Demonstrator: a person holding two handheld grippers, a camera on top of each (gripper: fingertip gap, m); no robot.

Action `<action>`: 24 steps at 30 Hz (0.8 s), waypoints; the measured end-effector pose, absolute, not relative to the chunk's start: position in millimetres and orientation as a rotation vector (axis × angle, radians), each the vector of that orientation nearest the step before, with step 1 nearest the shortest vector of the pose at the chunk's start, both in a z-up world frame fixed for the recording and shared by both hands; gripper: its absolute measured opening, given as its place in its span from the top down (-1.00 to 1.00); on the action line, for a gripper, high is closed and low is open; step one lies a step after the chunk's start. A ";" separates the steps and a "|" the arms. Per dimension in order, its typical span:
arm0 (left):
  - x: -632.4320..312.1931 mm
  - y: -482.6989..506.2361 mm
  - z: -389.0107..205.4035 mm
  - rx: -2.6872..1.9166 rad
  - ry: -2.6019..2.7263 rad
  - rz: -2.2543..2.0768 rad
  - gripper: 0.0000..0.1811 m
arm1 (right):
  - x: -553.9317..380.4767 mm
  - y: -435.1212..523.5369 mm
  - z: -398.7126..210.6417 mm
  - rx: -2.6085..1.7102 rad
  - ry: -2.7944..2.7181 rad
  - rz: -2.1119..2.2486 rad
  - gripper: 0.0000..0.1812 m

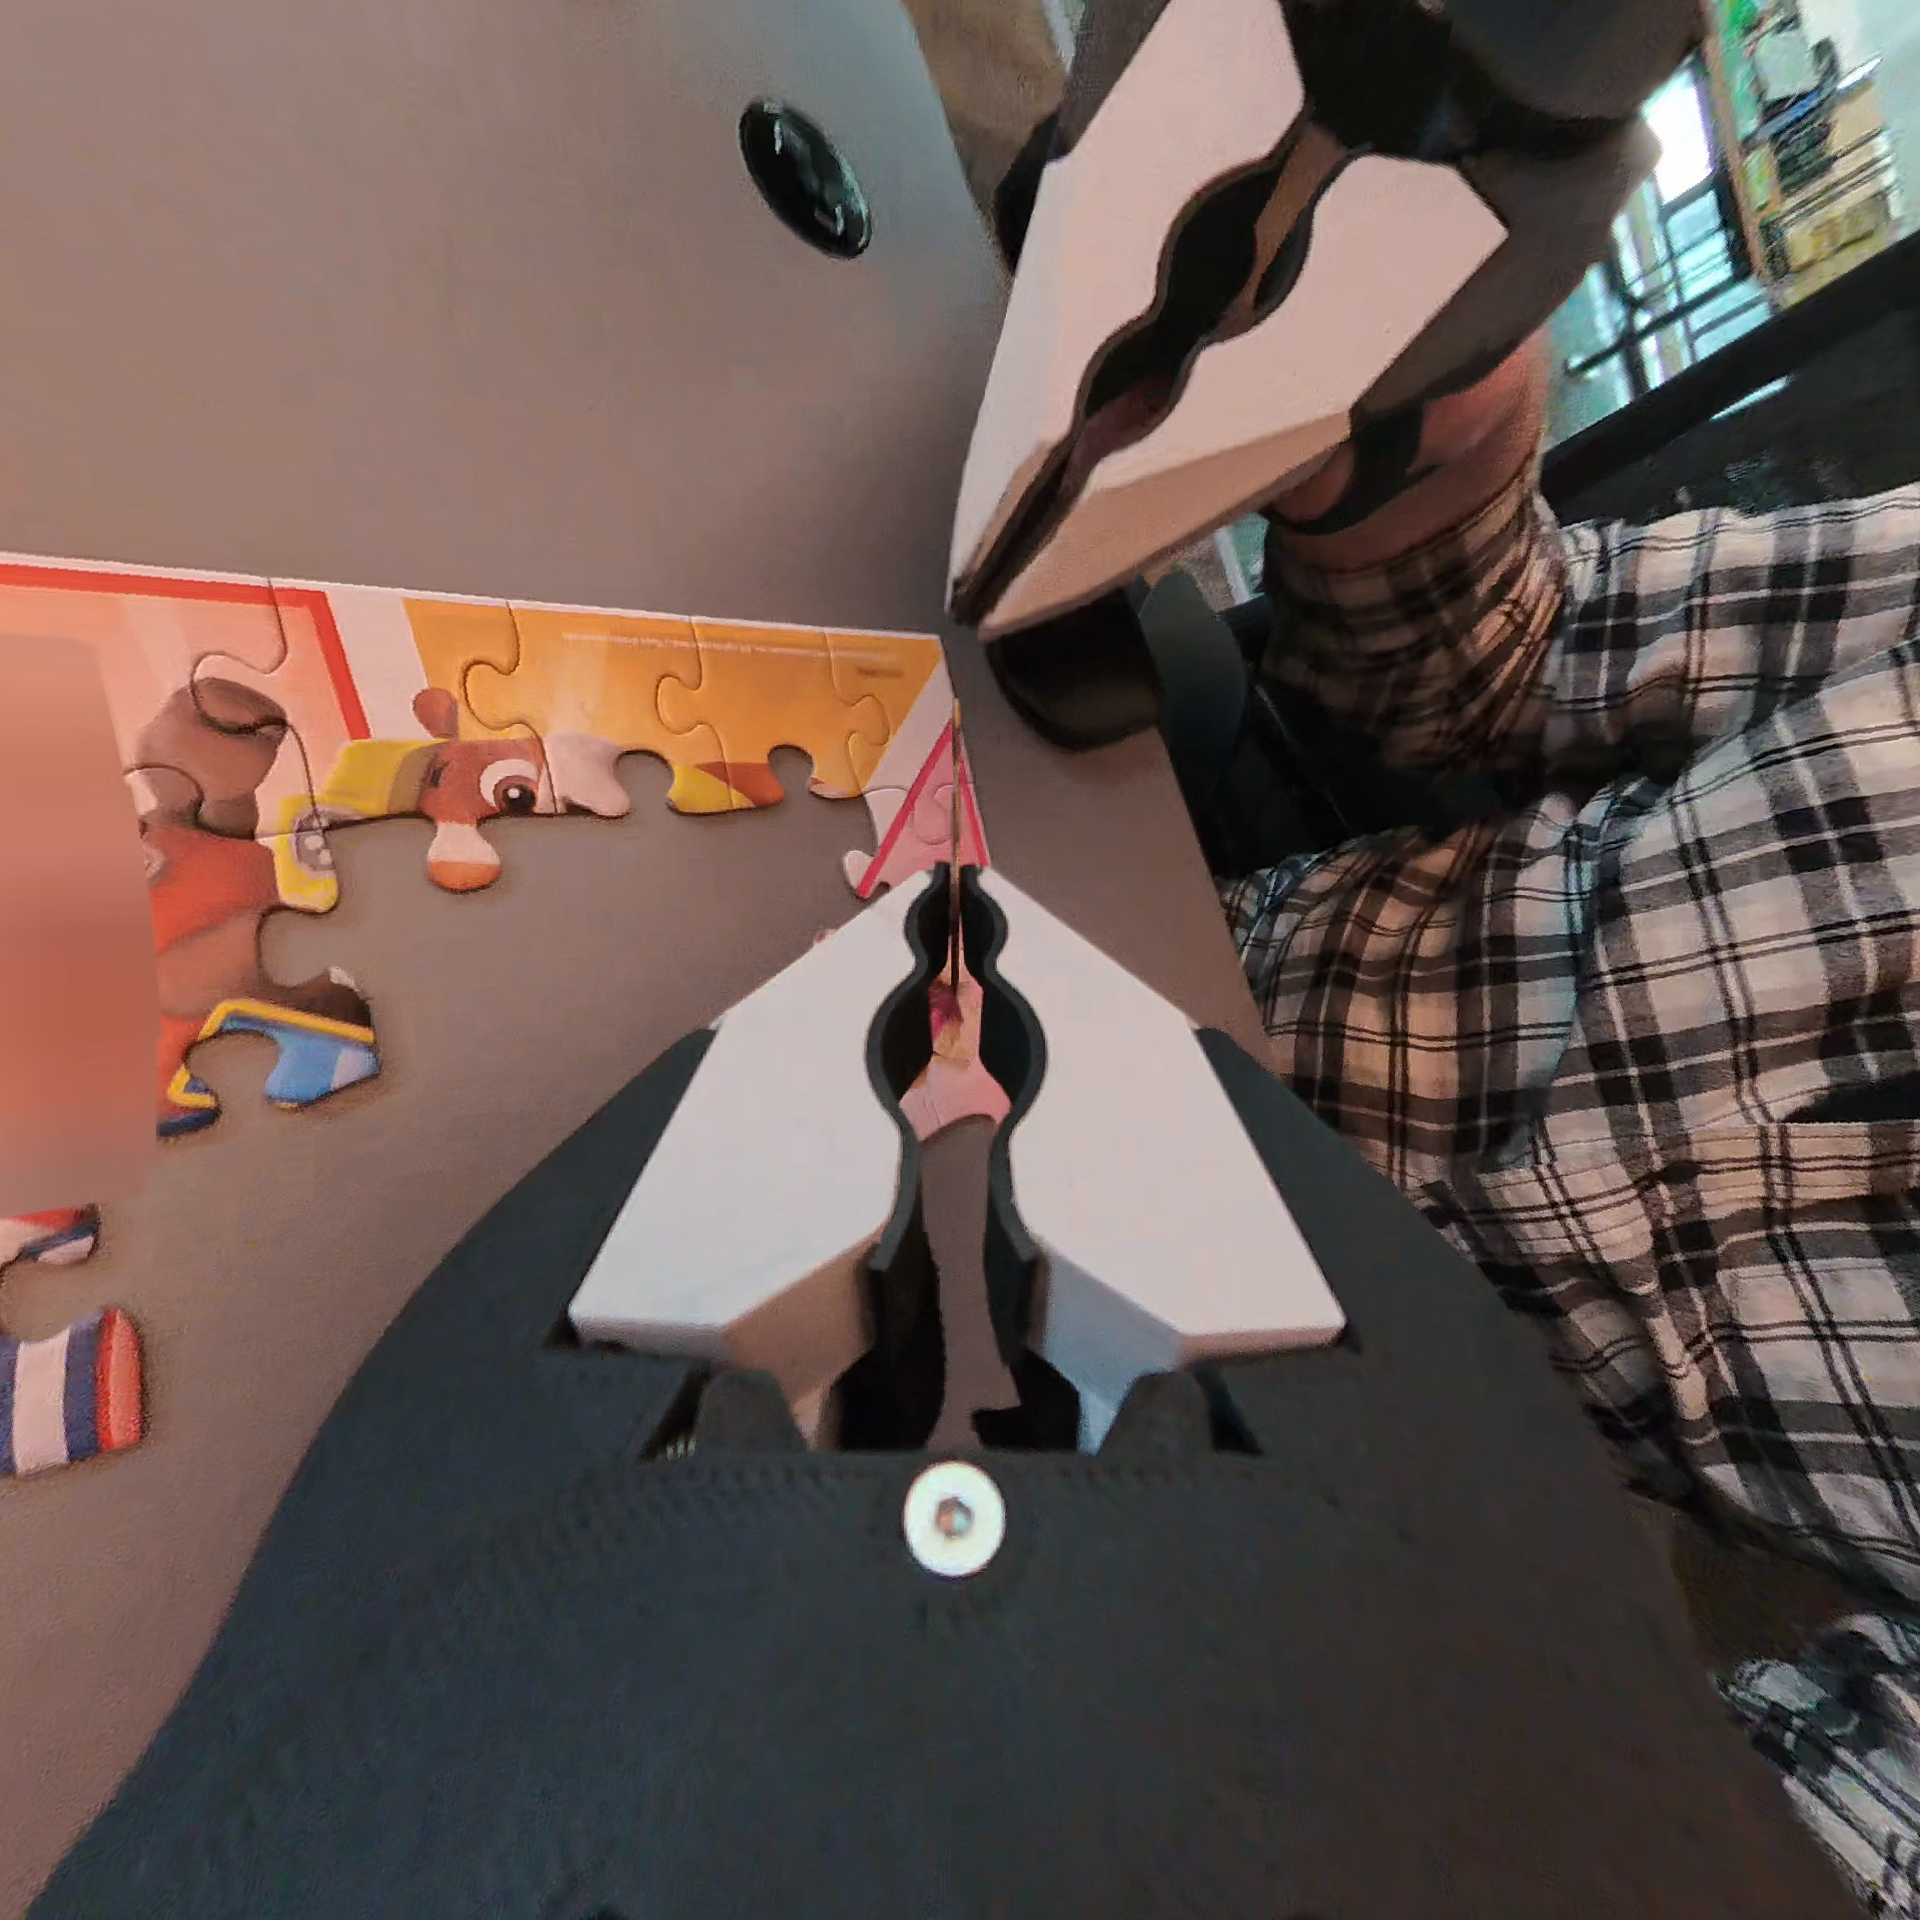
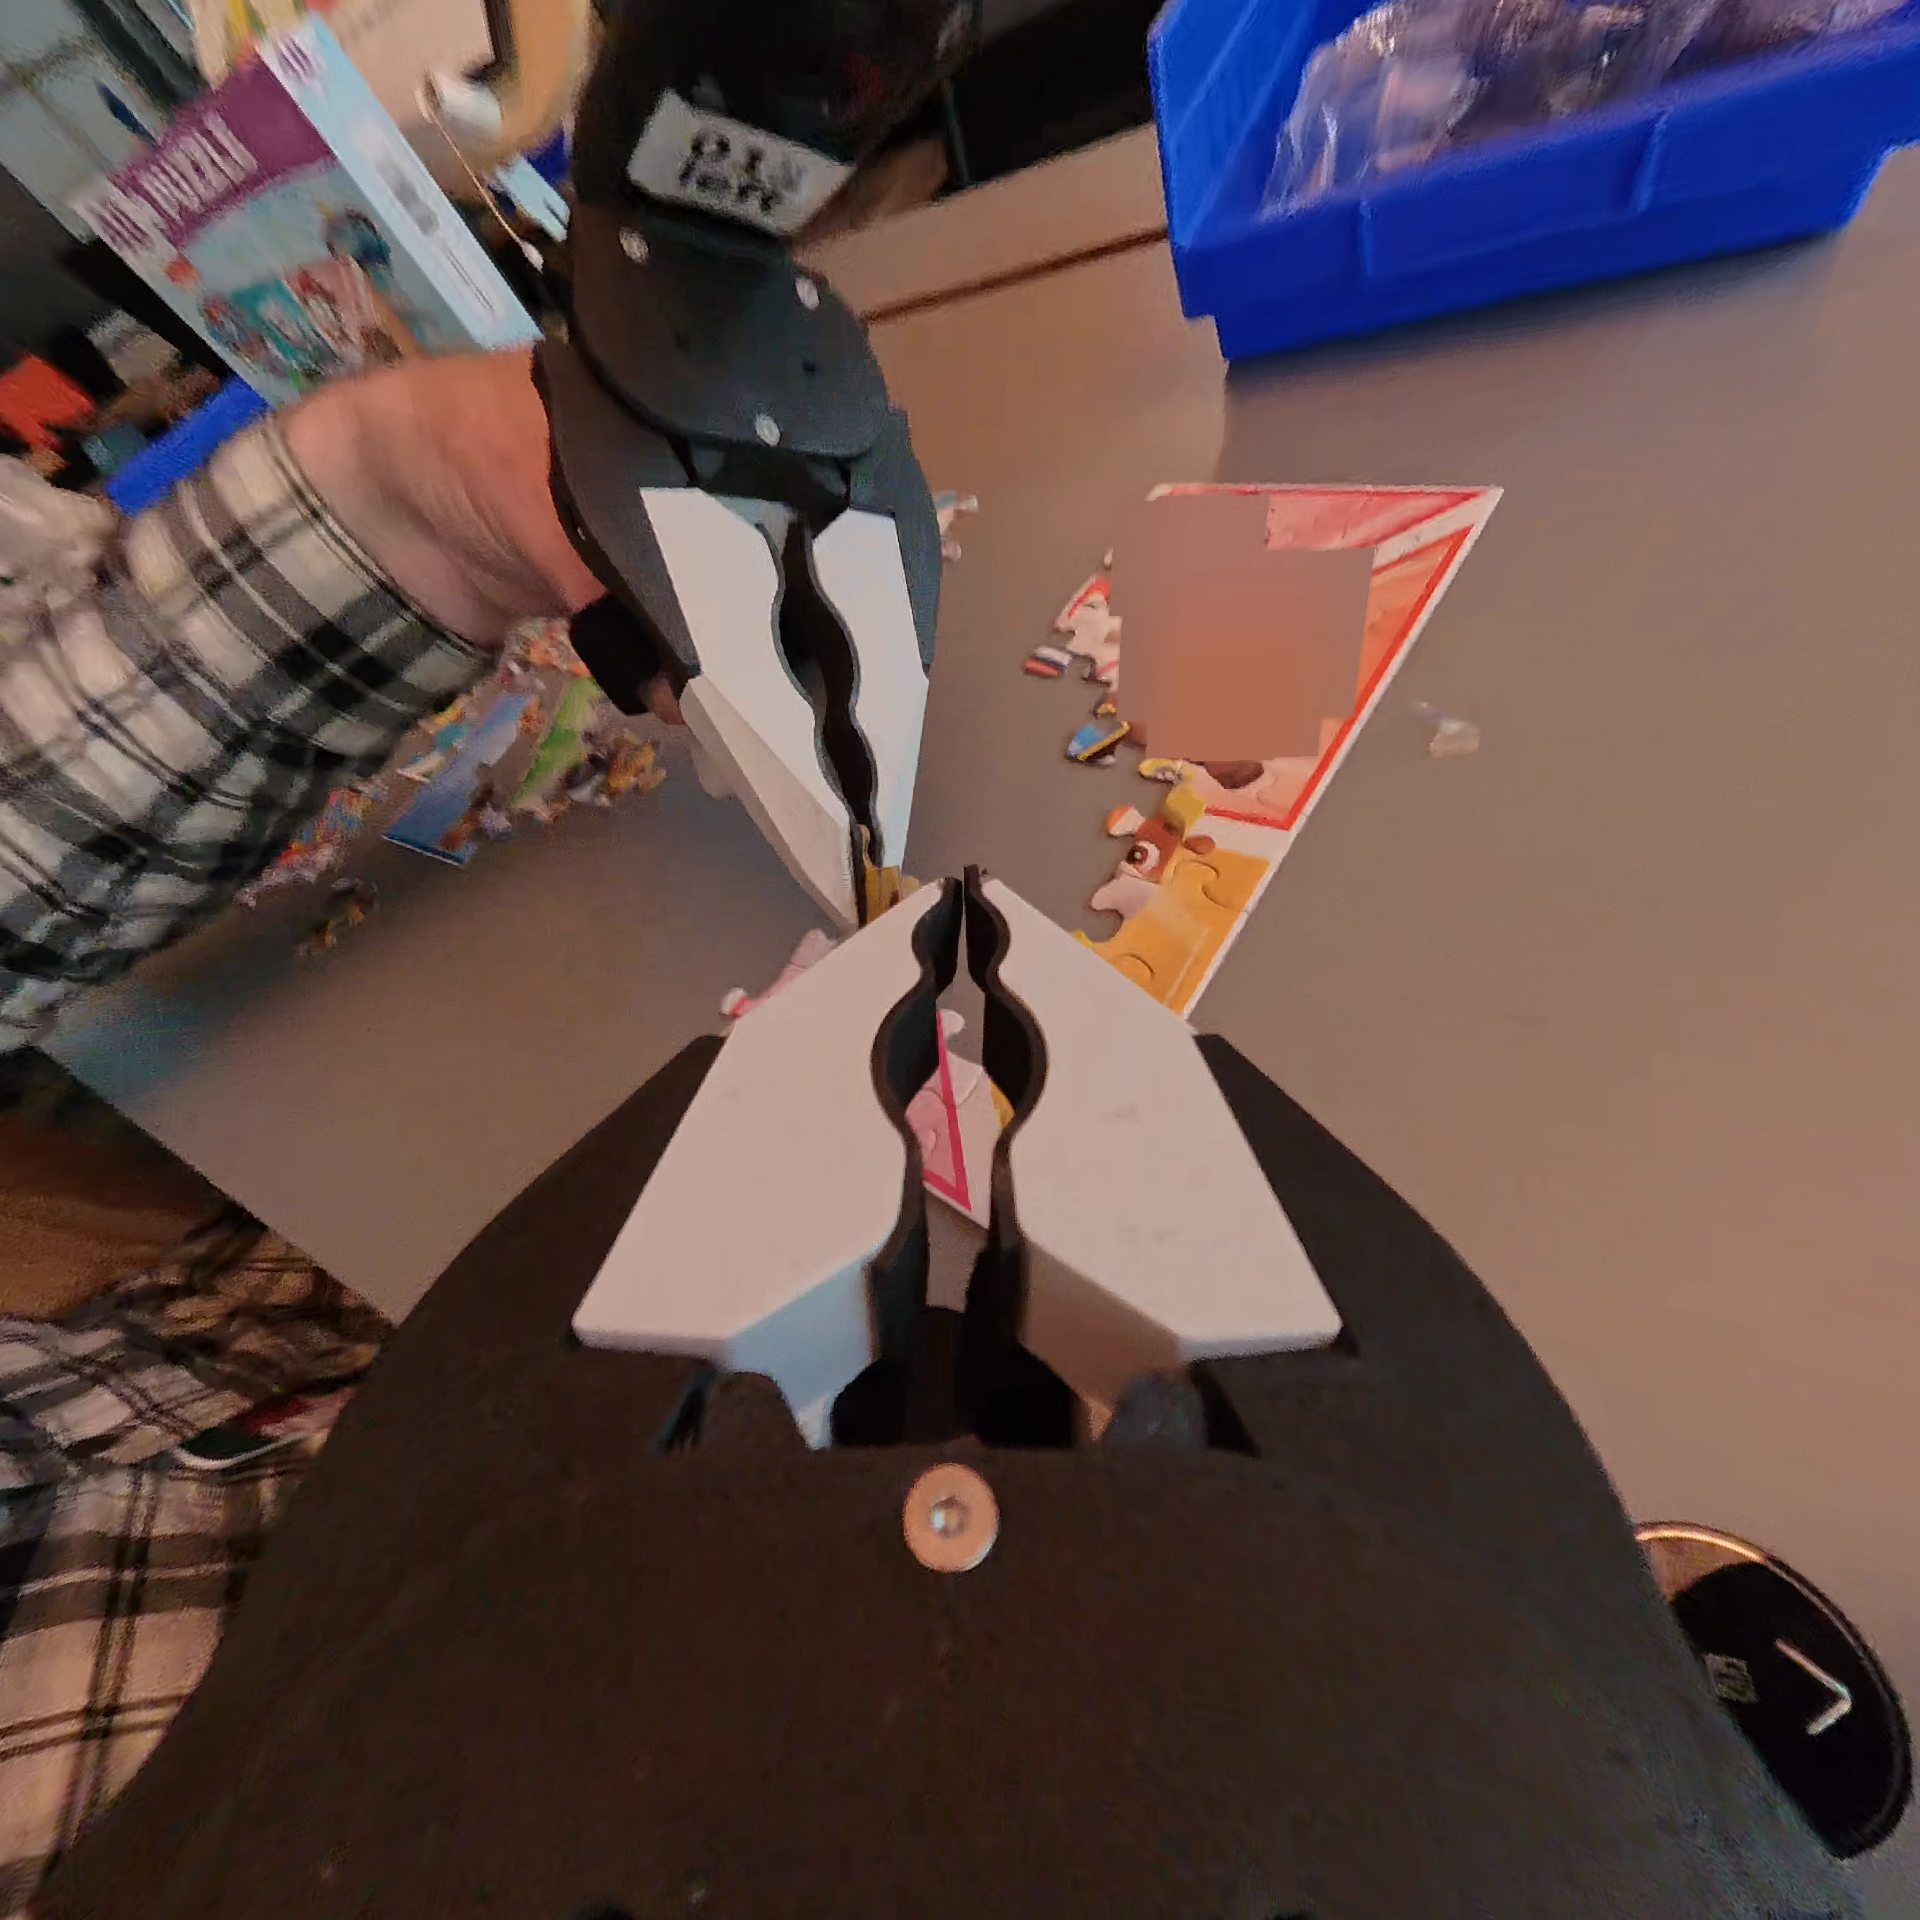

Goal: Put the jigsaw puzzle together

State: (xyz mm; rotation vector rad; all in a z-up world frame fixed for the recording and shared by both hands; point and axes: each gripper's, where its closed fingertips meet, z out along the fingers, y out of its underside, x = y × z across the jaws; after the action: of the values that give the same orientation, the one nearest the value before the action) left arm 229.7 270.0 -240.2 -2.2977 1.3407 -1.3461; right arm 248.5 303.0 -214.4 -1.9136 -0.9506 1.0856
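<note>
I see one blue bin (image 2: 1507, 239) at the far corner of the grey surface (image 2: 1558, 935); inside it lies crumpled clear plastic (image 2: 1558, 83), and I cannot tell what the plastic wraps.

I count two tools. My left tool (image 1: 954, 883) is closed on a thin puzzle piece (image 1: 956, 790), which it holds on edge at the right end of the partly built jigsaw puzzle (image 1: 623, 717), near the surface edge. My right tool (image 2: 961, 883) has its tips together; a pink and white piece (image 2: 951, 1132) shows in the gap between its fingers, lying on the surface below them, so I cannot tell if it grips anything. In the left wrist view the right tool hangs above the puzzle corner, apart from it.

The assembled part shows an orange border row and cartoon dogs. Two loose striped pieces (image 1: 62, 1382) lie beside it at the left. A second group of loose pieces (image 2: 499, 769) lies under the left arm, too blurred to count.

The surface has one round black cable cap (image 1: 805, 177). A colourful puzzle box (image 2: 301, 208) stands behind. The person wears a checked shirt (image 1: 1610, 935).
</note>
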 end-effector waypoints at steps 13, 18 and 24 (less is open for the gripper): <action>229.1 281.0 -262.9 -2.418 1.447 -1.156 0.95 | 240.8 298.4 -252.9 -1.981 -1.169 0.816 1.00; 227.5 282.4 -269.9 -2.454 1.479 -1.082 0.86 | 239.6 295.1 -267.5 -2.003 -1.276 0.690 1.00; 227.1 286.9 -270.3 -2.425 1.516 -0.952 0.81 | 240.4 293.4 -270.6 -1.985 -1.356 0.576 1.00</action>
State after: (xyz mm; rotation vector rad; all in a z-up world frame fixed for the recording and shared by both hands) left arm 227.1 286.9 -270.3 -2.4253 1.5160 -0.9523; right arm 240.4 293.4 -270.6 -1.9850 -1.3559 0.5764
